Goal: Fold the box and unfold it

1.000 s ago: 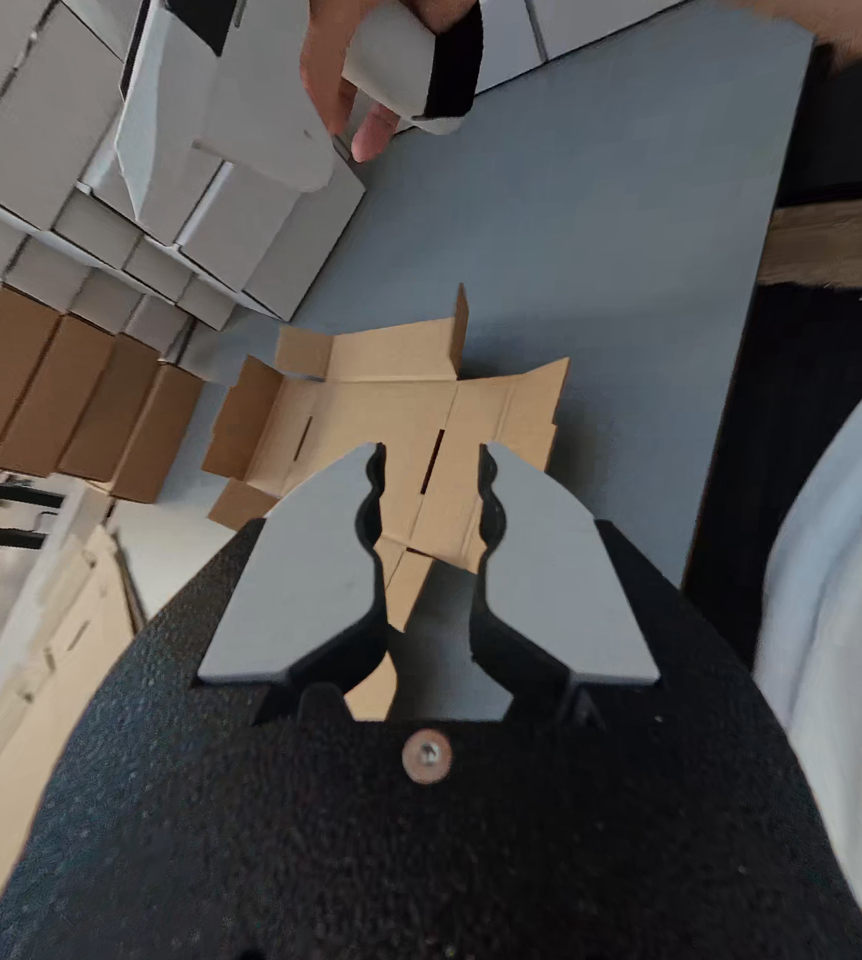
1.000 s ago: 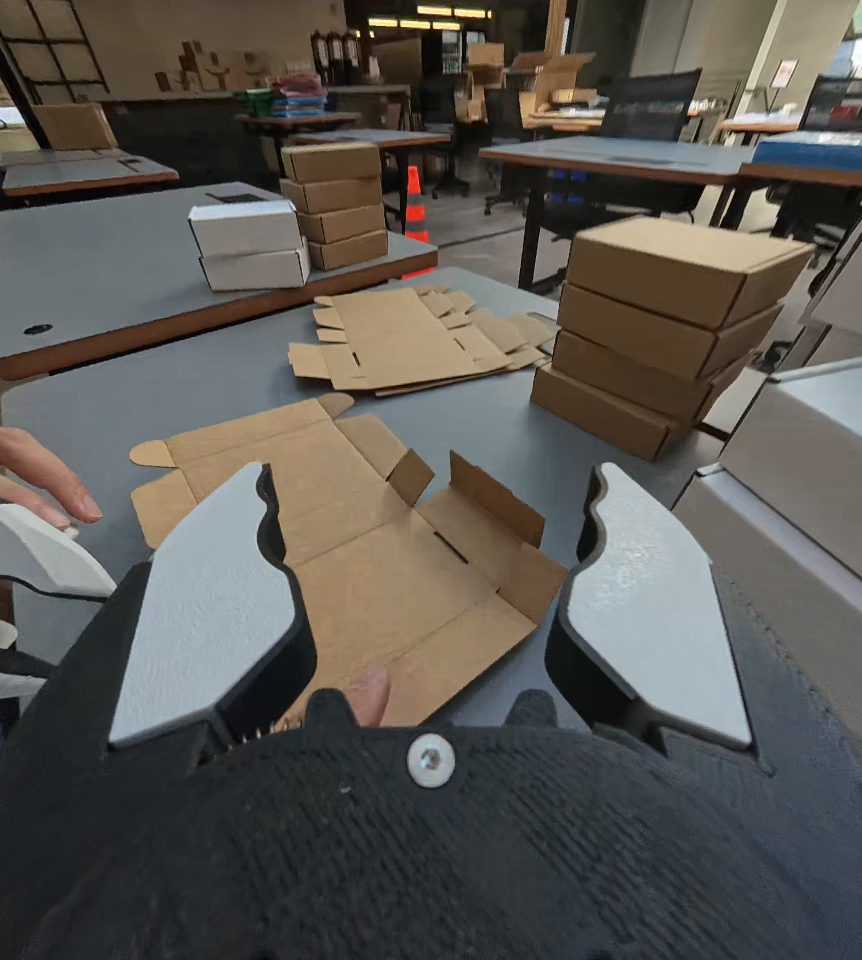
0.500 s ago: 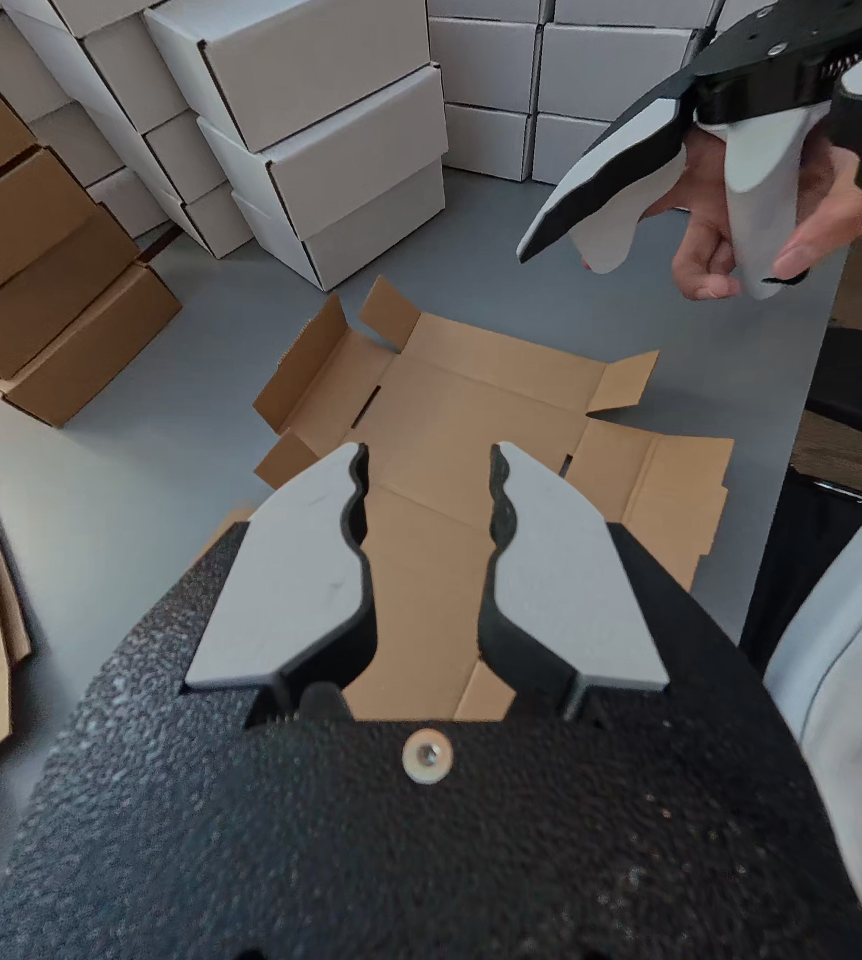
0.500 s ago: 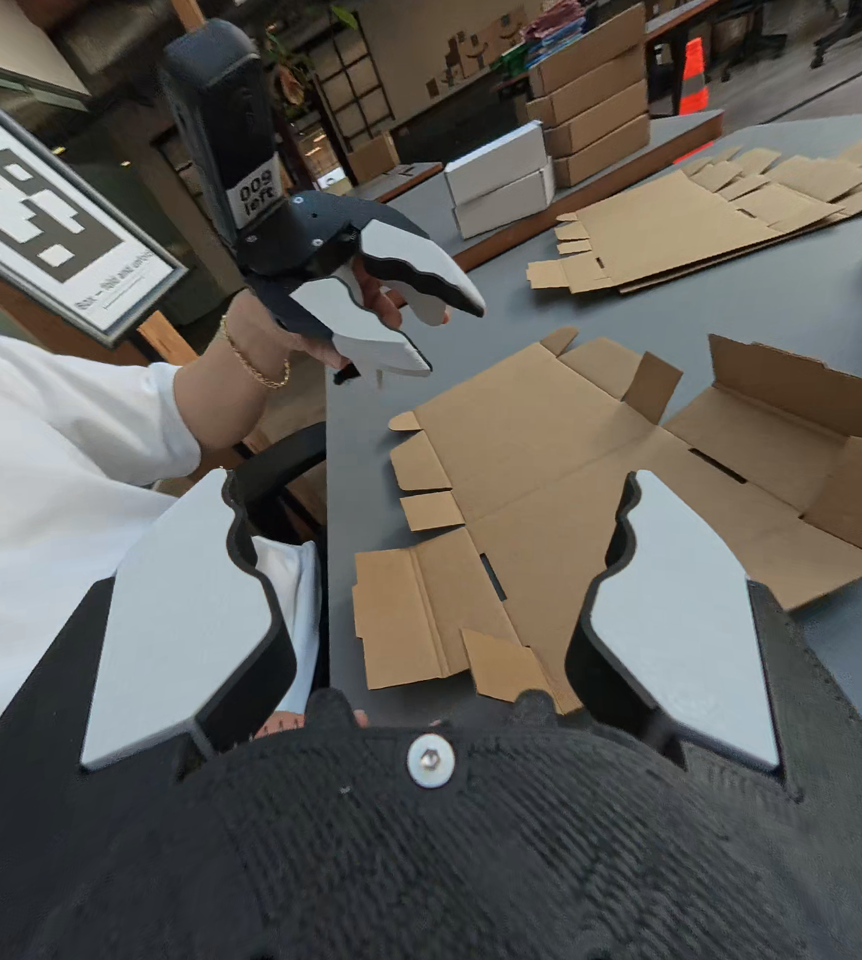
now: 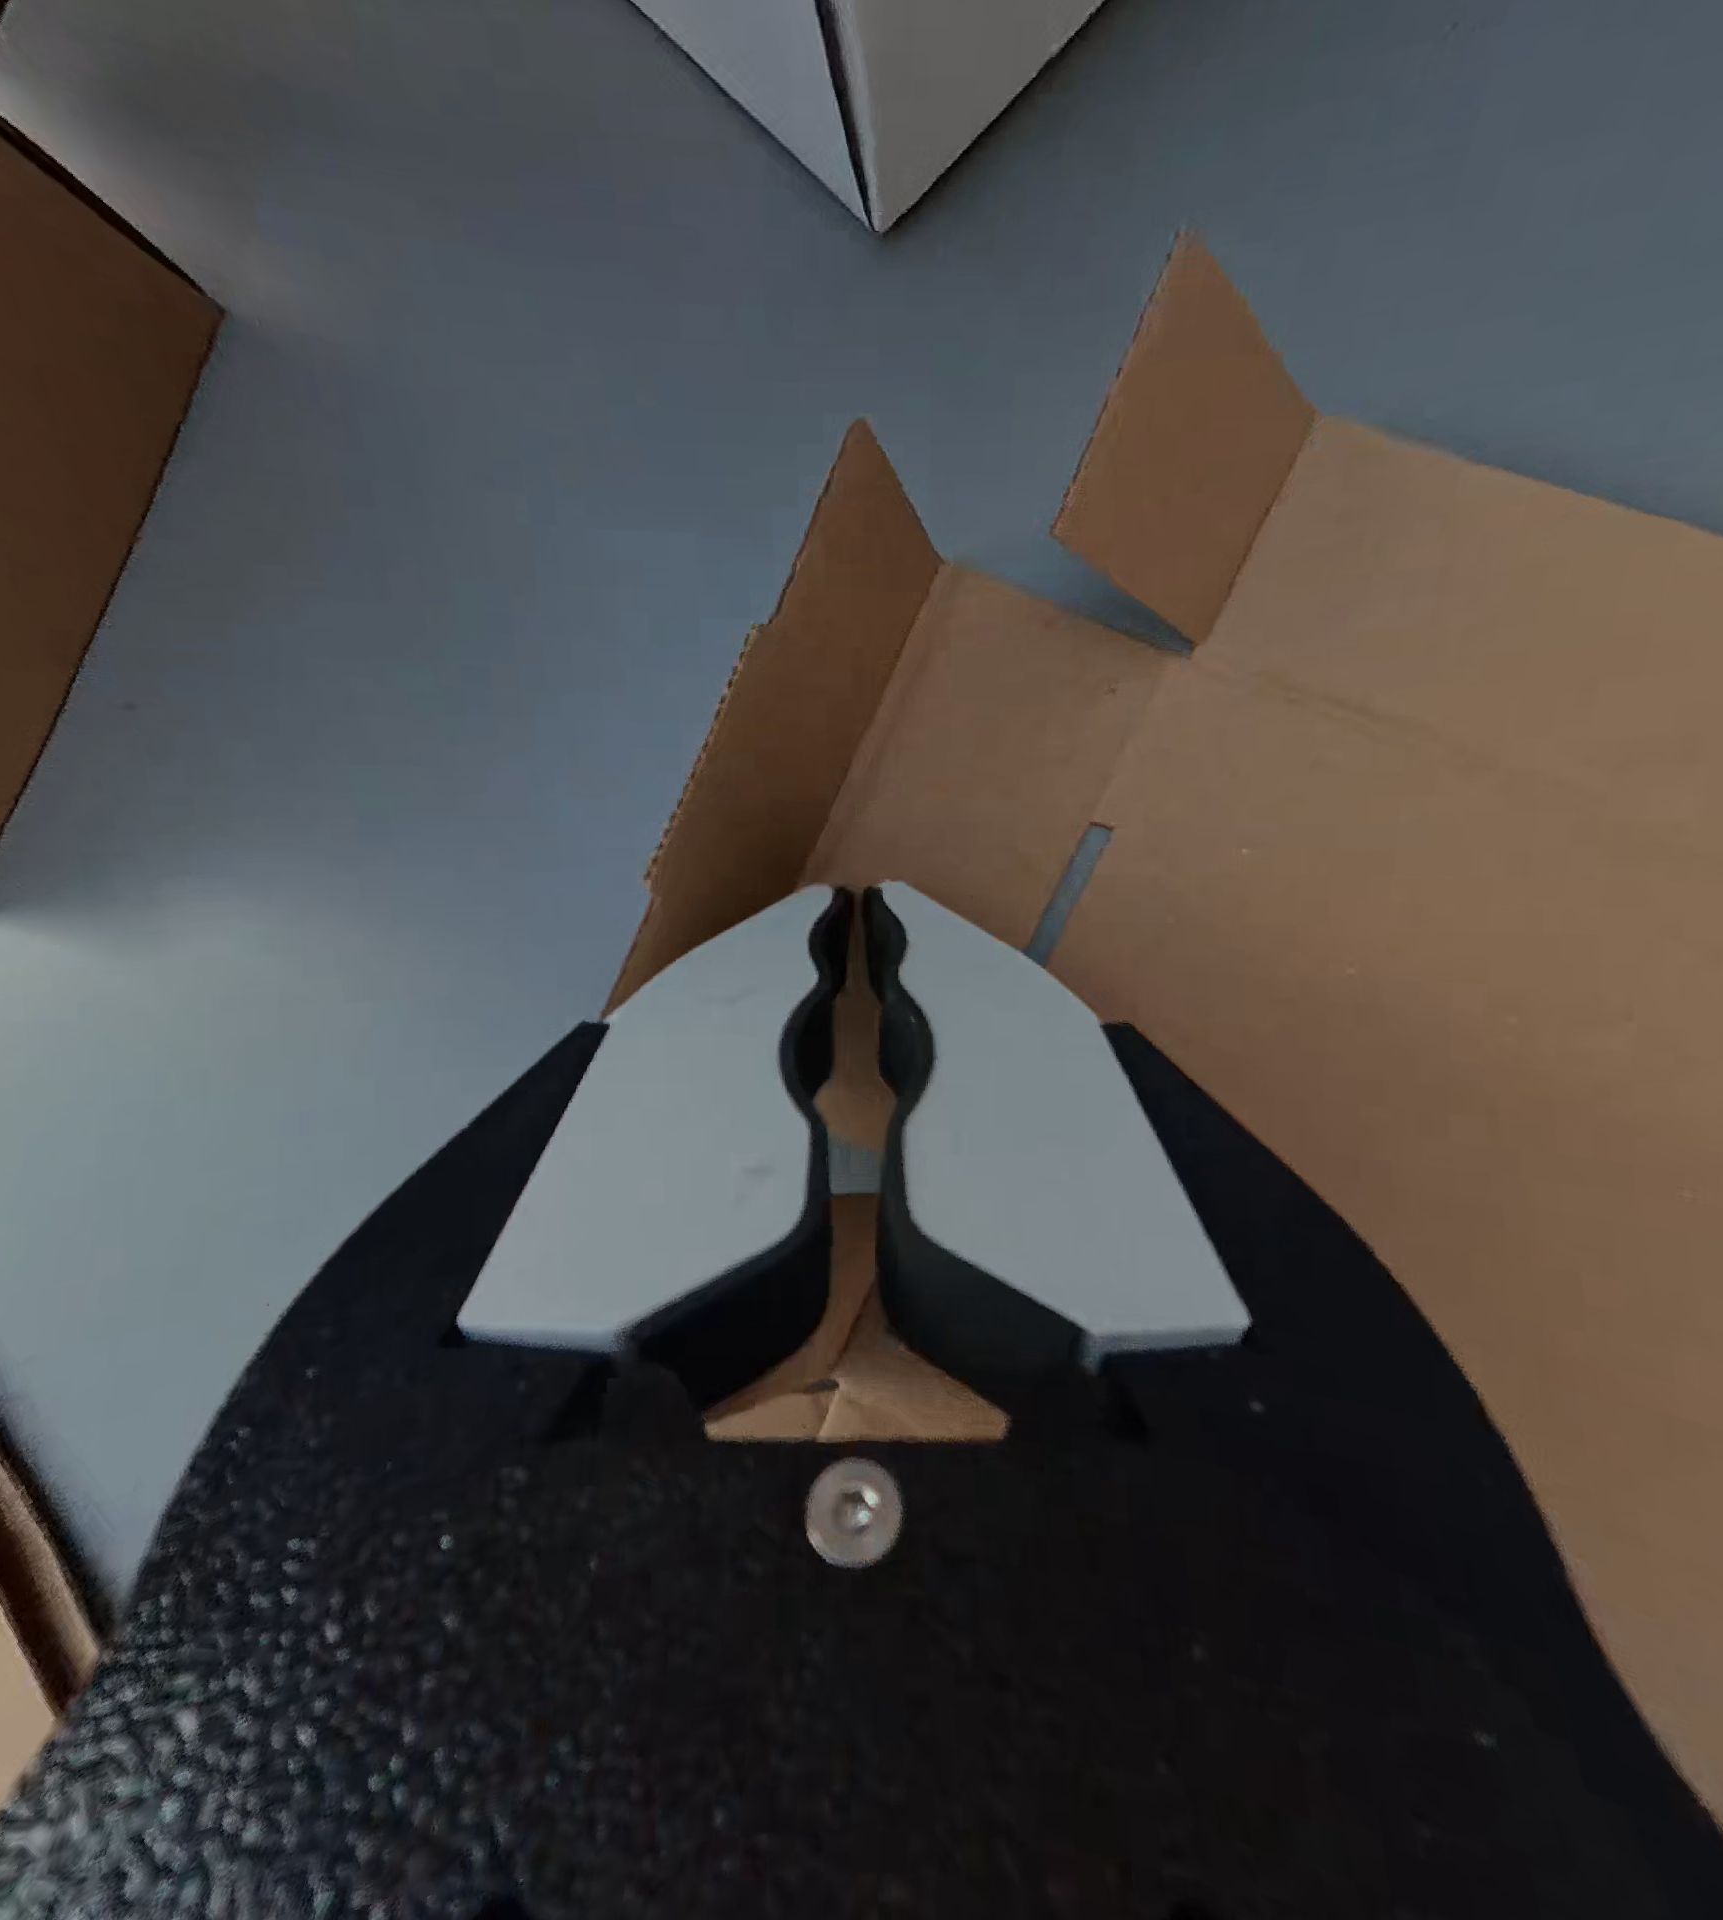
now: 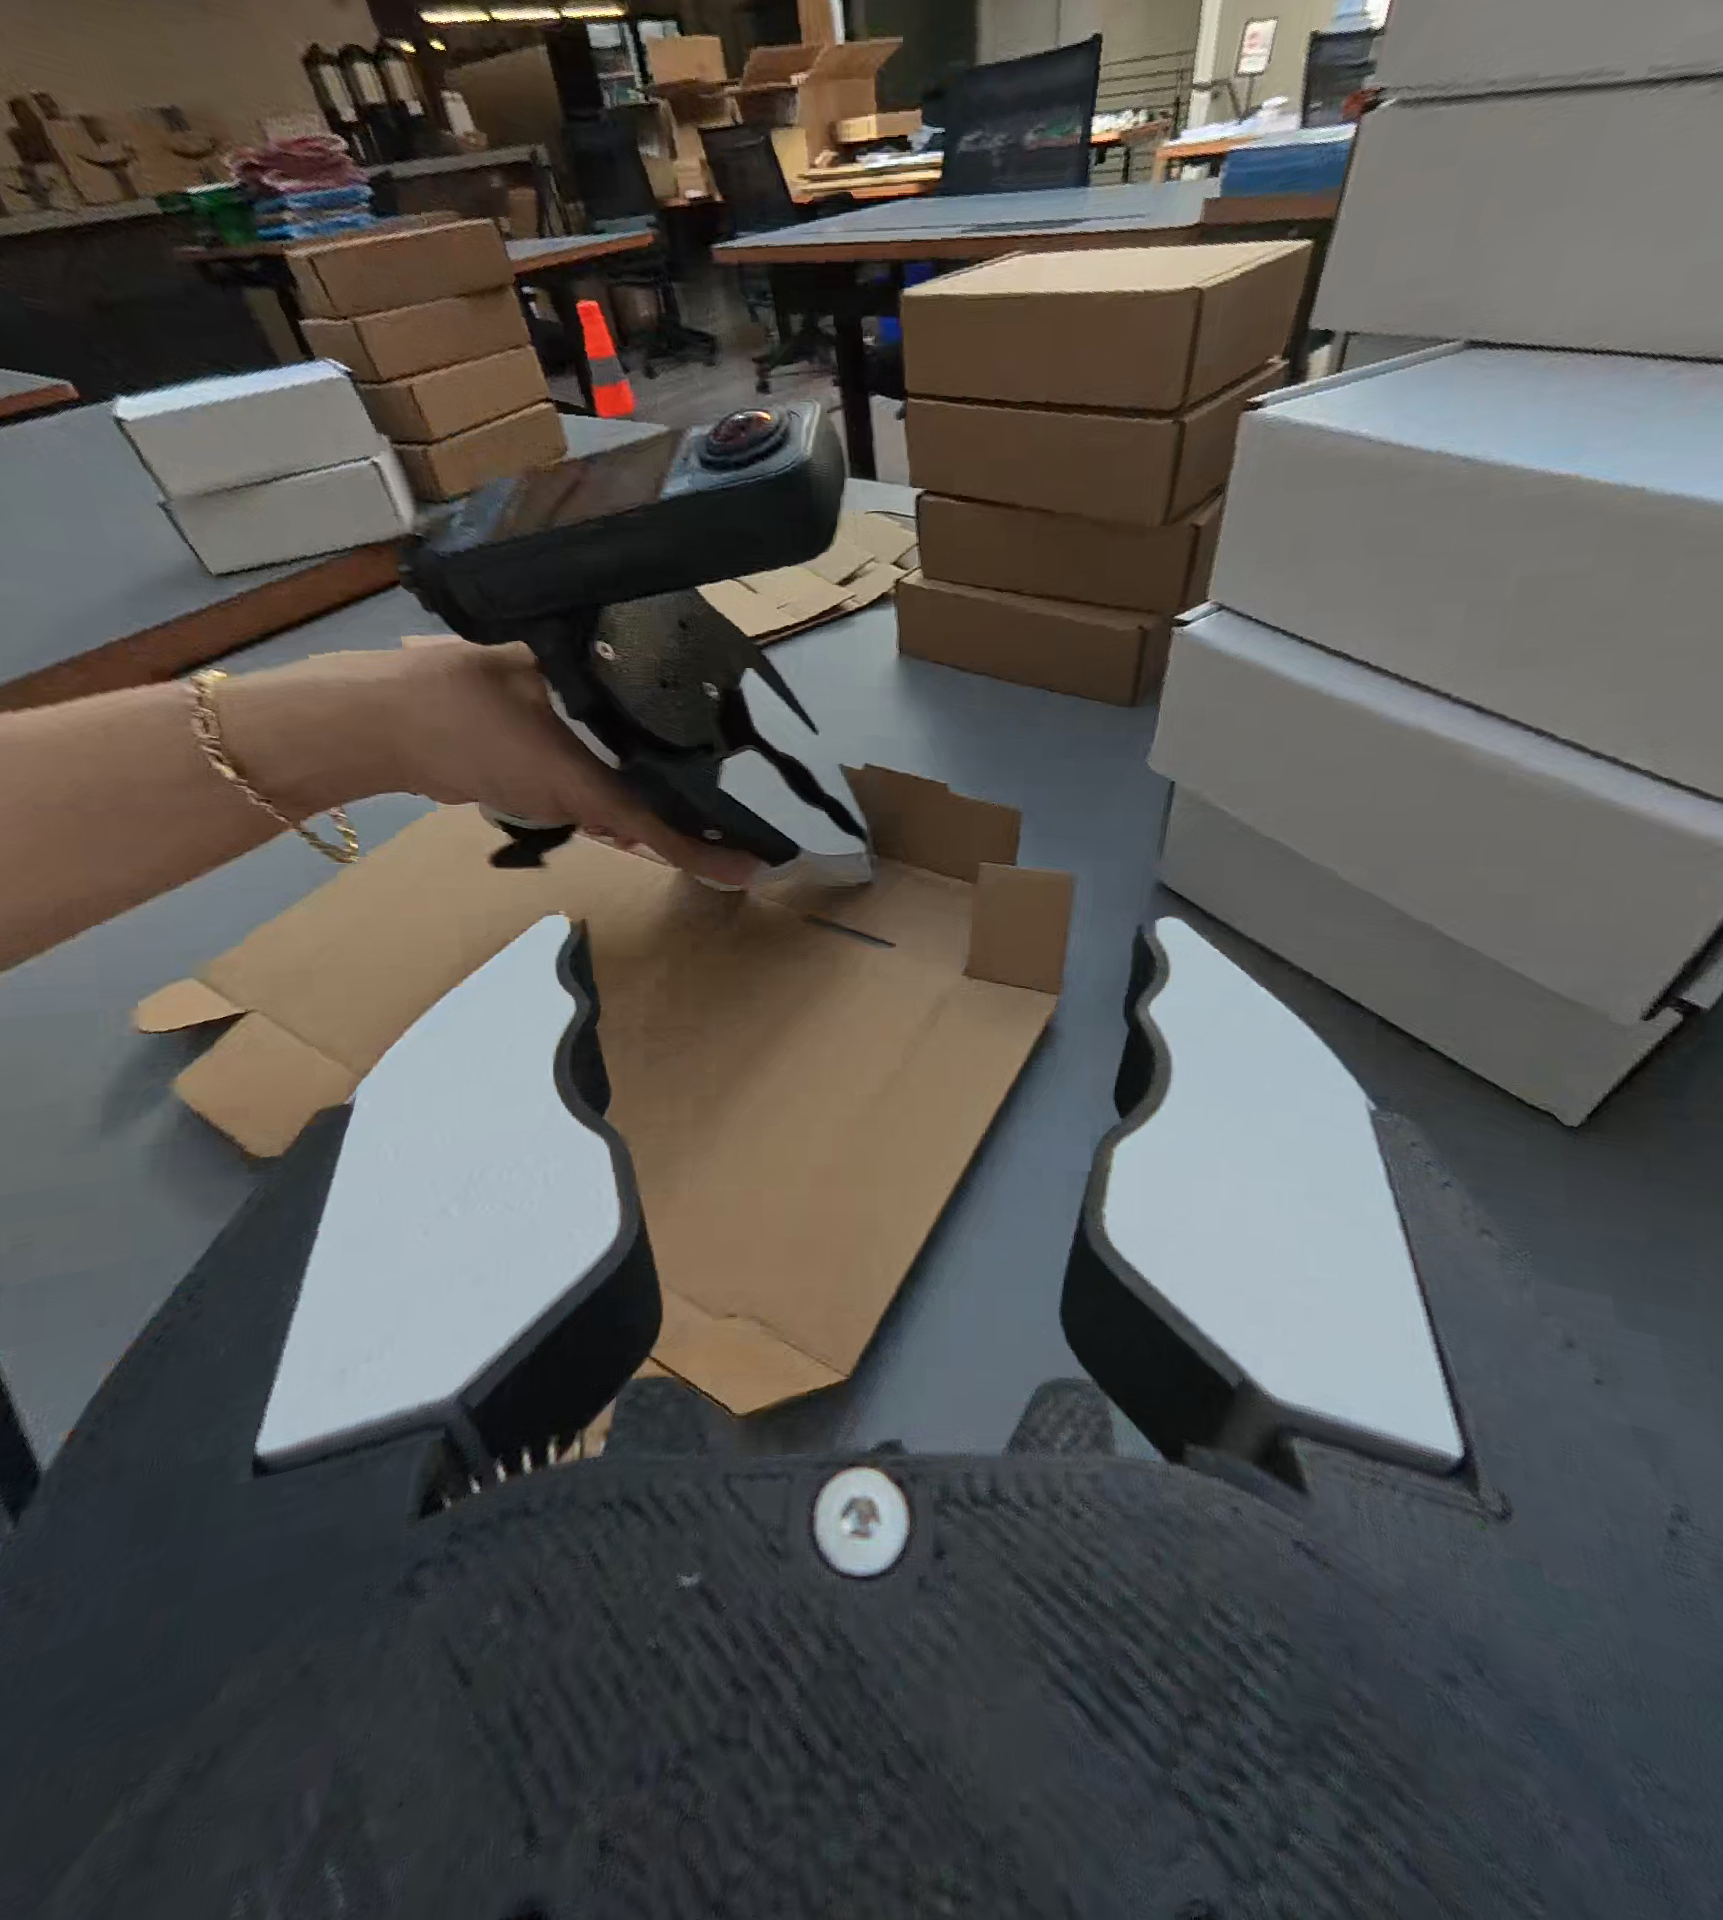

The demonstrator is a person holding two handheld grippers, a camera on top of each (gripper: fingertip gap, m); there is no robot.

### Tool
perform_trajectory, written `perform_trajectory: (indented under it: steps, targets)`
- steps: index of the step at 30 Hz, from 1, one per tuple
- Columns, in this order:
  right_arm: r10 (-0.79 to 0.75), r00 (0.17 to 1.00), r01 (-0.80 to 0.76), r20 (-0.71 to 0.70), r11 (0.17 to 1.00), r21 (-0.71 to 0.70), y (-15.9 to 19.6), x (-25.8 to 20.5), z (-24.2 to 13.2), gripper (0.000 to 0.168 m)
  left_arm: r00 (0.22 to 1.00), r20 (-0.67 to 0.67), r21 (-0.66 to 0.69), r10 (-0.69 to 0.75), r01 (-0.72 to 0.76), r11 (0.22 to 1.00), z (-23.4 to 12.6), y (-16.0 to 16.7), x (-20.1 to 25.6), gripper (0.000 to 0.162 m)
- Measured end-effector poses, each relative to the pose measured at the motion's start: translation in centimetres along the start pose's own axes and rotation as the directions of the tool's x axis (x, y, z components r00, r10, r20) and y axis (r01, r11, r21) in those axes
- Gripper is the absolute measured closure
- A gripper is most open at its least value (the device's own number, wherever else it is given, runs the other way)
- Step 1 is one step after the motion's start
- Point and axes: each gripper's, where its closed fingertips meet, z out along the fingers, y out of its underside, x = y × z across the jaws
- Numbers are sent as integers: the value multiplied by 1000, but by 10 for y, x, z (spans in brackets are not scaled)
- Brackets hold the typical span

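Right wrist view alone shows right gripper [image 6: 857, 1060] spread, above box [image 6: 795, 1122].

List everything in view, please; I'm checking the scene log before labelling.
Flat box blank: one, brown, on the grey table, end flaps raised.
Folded brown boxes: stack of four, far side of the table; another stack on the next table.
White boxes: stacked, right of the blank; two more on the next table.
Spare flat blanks: brown, behind the left gripper.
Traffic cone: one, orange, on the floor.
Left gripper: shut, tips on the blank by a raised flap.
Right gripper: open, above the blank.
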Motion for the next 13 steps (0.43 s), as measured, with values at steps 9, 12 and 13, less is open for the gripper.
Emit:
perform_trajectory:
  steps: [9, 12, 13]
  targets:
    - [73, 927, -44, 367, 995, -86, 8, -56, 10, 67, 998, 28, 80, 58, -60, 995, -5, -3, -1, 160]
    - [-57, 994, 69, 97, 990, -127, 15, -2, 24, 114, 1000, -24, 234, 14, -8, 972, -36, -19, 6, 159]
    - [-88, 988, 108, 123, 981, -164, 20, 1, 24, 127, 998, -60, 291, -7, 25, 956, -51, -24, 10, 159]
